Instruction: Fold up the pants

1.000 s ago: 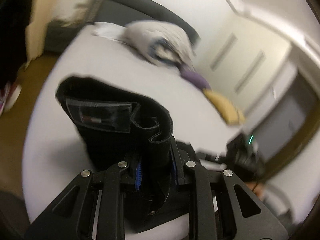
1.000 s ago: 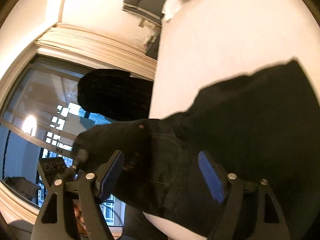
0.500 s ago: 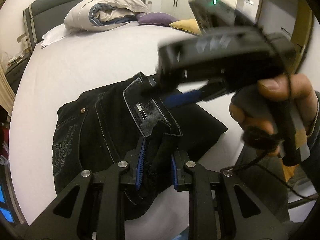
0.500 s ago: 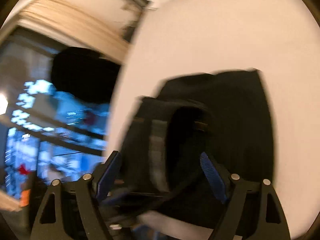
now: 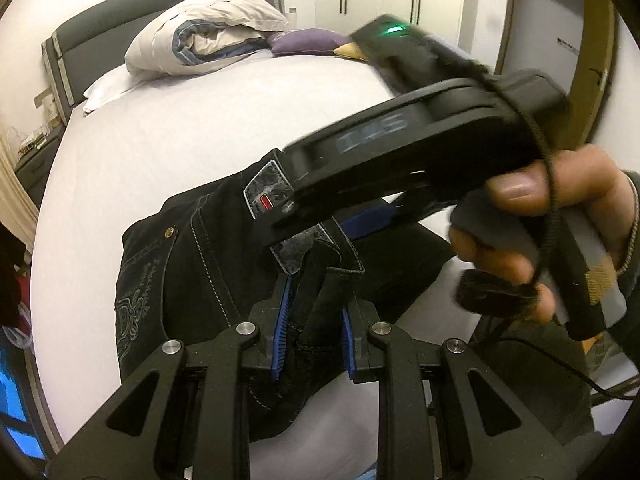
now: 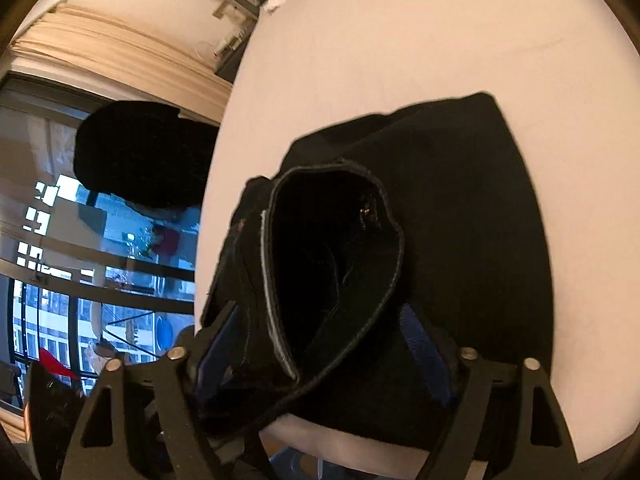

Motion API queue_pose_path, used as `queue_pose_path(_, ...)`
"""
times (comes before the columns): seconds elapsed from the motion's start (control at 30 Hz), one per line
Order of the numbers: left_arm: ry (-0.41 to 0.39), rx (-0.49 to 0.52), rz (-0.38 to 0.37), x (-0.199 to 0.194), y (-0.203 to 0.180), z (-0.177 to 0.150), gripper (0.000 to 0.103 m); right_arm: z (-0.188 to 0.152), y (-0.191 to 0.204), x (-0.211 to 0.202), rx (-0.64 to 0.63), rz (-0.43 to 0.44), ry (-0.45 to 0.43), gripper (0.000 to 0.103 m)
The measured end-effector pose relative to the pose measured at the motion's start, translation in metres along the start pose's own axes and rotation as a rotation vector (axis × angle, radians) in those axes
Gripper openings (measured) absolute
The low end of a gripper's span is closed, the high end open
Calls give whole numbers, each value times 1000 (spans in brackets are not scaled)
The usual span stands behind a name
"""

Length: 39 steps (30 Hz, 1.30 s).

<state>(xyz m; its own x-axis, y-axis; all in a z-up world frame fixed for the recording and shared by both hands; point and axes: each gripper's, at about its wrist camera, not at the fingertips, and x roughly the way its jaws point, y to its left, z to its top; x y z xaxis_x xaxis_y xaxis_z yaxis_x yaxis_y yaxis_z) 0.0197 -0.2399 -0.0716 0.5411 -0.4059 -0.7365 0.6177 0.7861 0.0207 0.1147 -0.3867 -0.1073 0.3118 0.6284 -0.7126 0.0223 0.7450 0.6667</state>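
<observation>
Gripping the pants (image 5: 180, 264) waistband on the bed (image 5: 168, 128), left claw (image 5: 314, 320) clenched nearest, right claw (image 6: 320, 352) gaping around the far waistband loop

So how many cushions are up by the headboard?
2 that I can see: a purple cushion right of the rolled duvet, and a yellow cushion beside it, partly hidden by the right gripper. More may be hidden.
</observation>
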Motion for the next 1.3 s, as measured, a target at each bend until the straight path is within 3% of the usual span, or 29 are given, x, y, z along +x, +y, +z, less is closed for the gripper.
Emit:
queue_pose_path(0.1,-1,13,-4,2,-1,0,20,3,-2,-1,-20,33,-9,29)
queue_pose_path(0.2,-6,25,-14,2,-1,4,20,5,7,-8,-89,24,-43,17)
queue_pose_path(0.43,-60,58,-21,5,-13,41,20,38,11,-38,-173,70,-107,15)
queue_pose_path(0.57,-60,82,-37,23,-29,55,20,45,-10,-45,-167,62,-105,15)
queue_pose_path(0.83,47,141,-85,81,-59,38,20,31,-89,-22,-5,94,-75,15)
queue_pose_path(1.03,49,168,-91,91,-64,32,20,27,-90,-22,-24,92,-100,15)
queue_pose_path(1.3,56,108,-144,91,-46,30,24,24,-103,-22,-6,114,-132,14)
